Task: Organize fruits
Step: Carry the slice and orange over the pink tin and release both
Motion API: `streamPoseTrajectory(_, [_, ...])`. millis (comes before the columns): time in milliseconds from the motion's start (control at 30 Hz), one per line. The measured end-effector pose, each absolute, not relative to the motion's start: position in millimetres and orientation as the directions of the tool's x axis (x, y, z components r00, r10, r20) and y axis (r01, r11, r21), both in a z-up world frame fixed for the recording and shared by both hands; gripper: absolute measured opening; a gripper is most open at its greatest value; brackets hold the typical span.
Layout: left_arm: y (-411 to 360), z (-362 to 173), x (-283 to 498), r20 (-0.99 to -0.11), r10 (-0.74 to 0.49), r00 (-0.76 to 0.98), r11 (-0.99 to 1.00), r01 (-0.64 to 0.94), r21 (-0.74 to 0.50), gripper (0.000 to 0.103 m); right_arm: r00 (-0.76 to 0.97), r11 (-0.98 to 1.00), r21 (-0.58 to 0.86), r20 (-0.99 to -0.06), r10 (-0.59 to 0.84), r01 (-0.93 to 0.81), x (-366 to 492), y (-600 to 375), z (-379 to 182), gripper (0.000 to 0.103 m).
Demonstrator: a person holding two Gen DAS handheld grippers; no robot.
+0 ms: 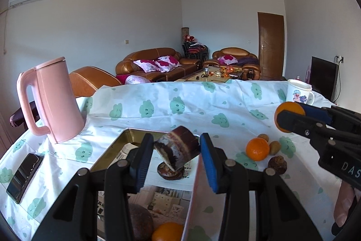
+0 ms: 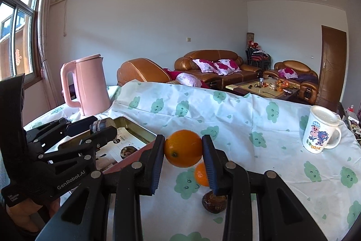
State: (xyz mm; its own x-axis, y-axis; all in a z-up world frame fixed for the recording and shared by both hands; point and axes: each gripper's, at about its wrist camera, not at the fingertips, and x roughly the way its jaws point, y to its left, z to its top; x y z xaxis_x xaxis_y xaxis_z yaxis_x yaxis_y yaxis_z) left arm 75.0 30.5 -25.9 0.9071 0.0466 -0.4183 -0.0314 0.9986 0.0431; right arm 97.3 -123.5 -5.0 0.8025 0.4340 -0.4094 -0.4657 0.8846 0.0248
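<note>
My left gripper [image 1: 177, 146] is shut on a dark brown fruit piece [image 1: 178, 149] with pale layers, held above the gold metal tray [image 1: 117, 148]. Lying in the tray are a brown fruit [image 1: 170, 172], a larger brown one [image 1: 140, 218] and an orange [image 1: 168, 232]. My right gripper [image 2: 183, 150] is shut on an orange [image 2: 183, 148], lifted off the cloth to the right of the tray [image 2: 135, 128]. Below it a second orange [image 2: 201, 174] and a brown fruit [image 2: 214, 201] rest on the cloth. Two small greenish-brown fruits [image 1: 275, 147] sit behind them.
A pink kettle [image 1: 52, 101] stands at the table's far left. A dark phone [image 1: 24, 175] lies near the left edge, and a white cartoon mug [image 2: 320, 132] stands at the far right. The green-patterned cloth [image 2: 225, 110] covers the table; sofas stand beyond.
</note>
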Motion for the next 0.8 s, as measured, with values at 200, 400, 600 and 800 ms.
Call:
streamPoseTrajectory(200, [58.6,-32.2,79.5,-0.447,0.082,0.891,0.997,-0.072,0.040,0.044,0.766,0.854,0.034,-0.426,0.482,-0.519,106.6,-89.9,-1.8,0.035])
streamPoseTrajectory(400, [86.2,-31.8,82.0,-0.463,0.110,0.879,0.994,-0.105,0.037,0.044,0.726,0.828,0.053,-0.453,0.518,-0.558,119.6,-59.6,-6.6,0.035])
streamPoseTrajectory(600, [112.0,-32.9,87.8,-0.485,0.138,0.864,0.990,-0.136,0.039,0.044,0.685,0.804,0.069,-0.484,0.544,-0.590,128.4,-32.7,-15.6,0.036])
streamPoseTrajectory(800, [125.2,-42.1,95.8,-0.529,0.144,0.837,0.989,-0.136,0.054,0.044,0.647,0.787,0.086,-0.519,0.558,-0.610,136.9,-10.5,-29.9,0.036])
